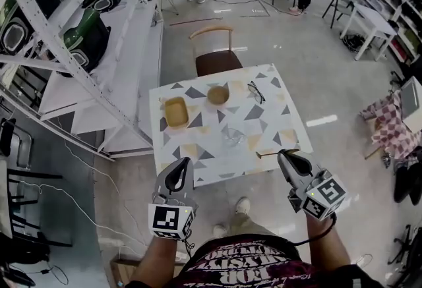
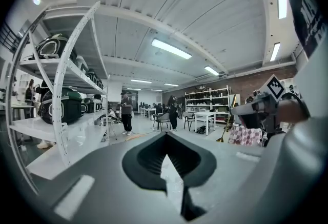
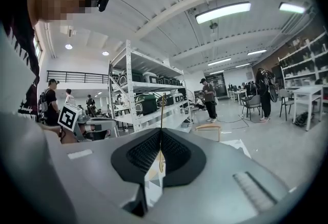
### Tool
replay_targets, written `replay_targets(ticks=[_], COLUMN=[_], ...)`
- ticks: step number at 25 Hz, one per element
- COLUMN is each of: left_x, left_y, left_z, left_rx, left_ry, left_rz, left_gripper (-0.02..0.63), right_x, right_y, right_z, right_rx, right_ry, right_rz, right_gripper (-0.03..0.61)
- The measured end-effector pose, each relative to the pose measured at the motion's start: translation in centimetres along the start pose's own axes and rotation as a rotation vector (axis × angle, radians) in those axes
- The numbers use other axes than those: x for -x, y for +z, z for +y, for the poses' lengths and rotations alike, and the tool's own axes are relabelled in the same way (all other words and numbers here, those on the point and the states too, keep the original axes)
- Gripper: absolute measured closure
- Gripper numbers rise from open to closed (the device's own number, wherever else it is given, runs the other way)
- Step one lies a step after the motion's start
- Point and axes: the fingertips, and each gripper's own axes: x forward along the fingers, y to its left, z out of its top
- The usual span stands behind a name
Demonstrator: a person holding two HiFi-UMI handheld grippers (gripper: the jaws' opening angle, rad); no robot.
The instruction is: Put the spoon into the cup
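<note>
- The right gripper (image 1: 282, 155), level at the near edge of the patterned table (image 1: 198, 168), is clamped on a slim spoon (image 1: 269, 154). The jaws pinch it partway along, so the thin handle (image 3: 162, 110) stands clear beyond them, probably so it can be steered into a vessel.
- The left gripper (image 1: 182, 161) hangs over the near-left edge with its jaws together and nothing between them, seemingly in reserve.
- The round tan cup (image 1: 217, 94), the likely target, stands at the table's far side, well apart from the spoon, and looks empty.
- The square wooden tray (image 1: 175, 112) beside it also holds nothing.
- Eyeglasses (image 1: 256, 91) lie to the cup's right.
</note>
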Motion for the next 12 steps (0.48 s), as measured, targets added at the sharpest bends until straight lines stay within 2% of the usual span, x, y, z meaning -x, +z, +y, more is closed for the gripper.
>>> replay_targets(ticks=[12], left_x=[-5.2], left_y=[1.3], left_z=[0.7], left_rx=[-0.009], left_ry=[0.038], left_rz=[0.004], left_gripper=[0.614], right_x=[-3.3], right_y=[1.6], right_z=[-4.7], right_rx=[-0.001], right_ry=[0.044], right_rz=[-0.004], right_gripper=[0.545])
